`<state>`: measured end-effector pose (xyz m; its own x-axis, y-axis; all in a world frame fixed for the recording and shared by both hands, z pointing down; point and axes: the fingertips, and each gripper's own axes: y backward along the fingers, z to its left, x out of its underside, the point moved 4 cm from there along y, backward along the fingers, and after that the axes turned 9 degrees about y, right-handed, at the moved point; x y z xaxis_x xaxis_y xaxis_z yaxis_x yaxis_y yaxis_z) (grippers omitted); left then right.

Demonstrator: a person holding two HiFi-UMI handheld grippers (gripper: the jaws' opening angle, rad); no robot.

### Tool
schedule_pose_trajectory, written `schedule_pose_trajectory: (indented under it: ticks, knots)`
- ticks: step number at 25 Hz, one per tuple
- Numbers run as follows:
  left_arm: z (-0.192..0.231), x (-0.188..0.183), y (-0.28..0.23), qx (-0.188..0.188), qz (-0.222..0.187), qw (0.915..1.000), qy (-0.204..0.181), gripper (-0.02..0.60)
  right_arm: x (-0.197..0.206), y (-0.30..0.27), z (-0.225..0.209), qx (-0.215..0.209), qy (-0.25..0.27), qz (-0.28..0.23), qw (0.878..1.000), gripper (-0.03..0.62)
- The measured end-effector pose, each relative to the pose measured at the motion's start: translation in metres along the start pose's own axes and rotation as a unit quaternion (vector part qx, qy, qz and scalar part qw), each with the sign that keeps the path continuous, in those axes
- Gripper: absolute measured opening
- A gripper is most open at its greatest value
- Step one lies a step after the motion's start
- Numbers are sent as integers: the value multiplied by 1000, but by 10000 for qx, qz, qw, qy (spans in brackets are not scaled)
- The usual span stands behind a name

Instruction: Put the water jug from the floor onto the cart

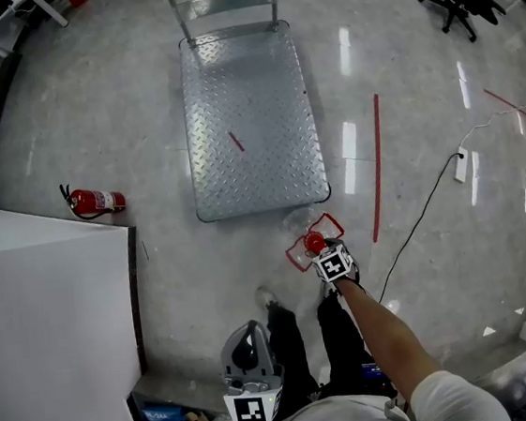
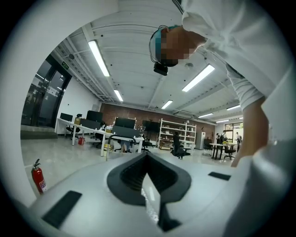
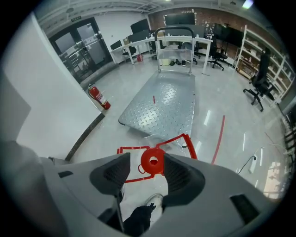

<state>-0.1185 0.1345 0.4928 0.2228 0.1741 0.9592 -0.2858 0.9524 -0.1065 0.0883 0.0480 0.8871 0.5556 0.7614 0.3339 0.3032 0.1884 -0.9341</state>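
Observation:
The clear water jug with a red cap and red carrying frame stands on the floor just off the near right corner of the steel platform cart. My right gripper points steeply down over it, open. In the right gripper view the red cap sits between the tips of the right gripper, and the pads do not press on it. My left gripper stays close to the person's body, pointing about level into the room. The left gripper is shut and holds nothing.
A red fire extinguisher lies on the floor left of the cart, beside a big white panel. A red tape line and a cable with a power strip run to the right. The person's shoe is near the jug.

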Motion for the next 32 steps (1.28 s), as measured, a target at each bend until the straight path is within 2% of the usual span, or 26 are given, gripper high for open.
schedule_pose_trajectory:
  ticks: [7, 15, 32]
  knots:
    - [12, 20, -22, 5, 76, 10000, 46, 3, 10, -31, -6, 47, 31, 318, 9995, 243]
    - [21, 36, -20, -45, 257, 9996, 145, 3, 21, -57, -13, 76, -75, 541, 9985, 265]
    - [39, 51, -15, -183, 394, 9988, 205, 3, 20, -77, -13, 79, -23, 647, 9979, 296]
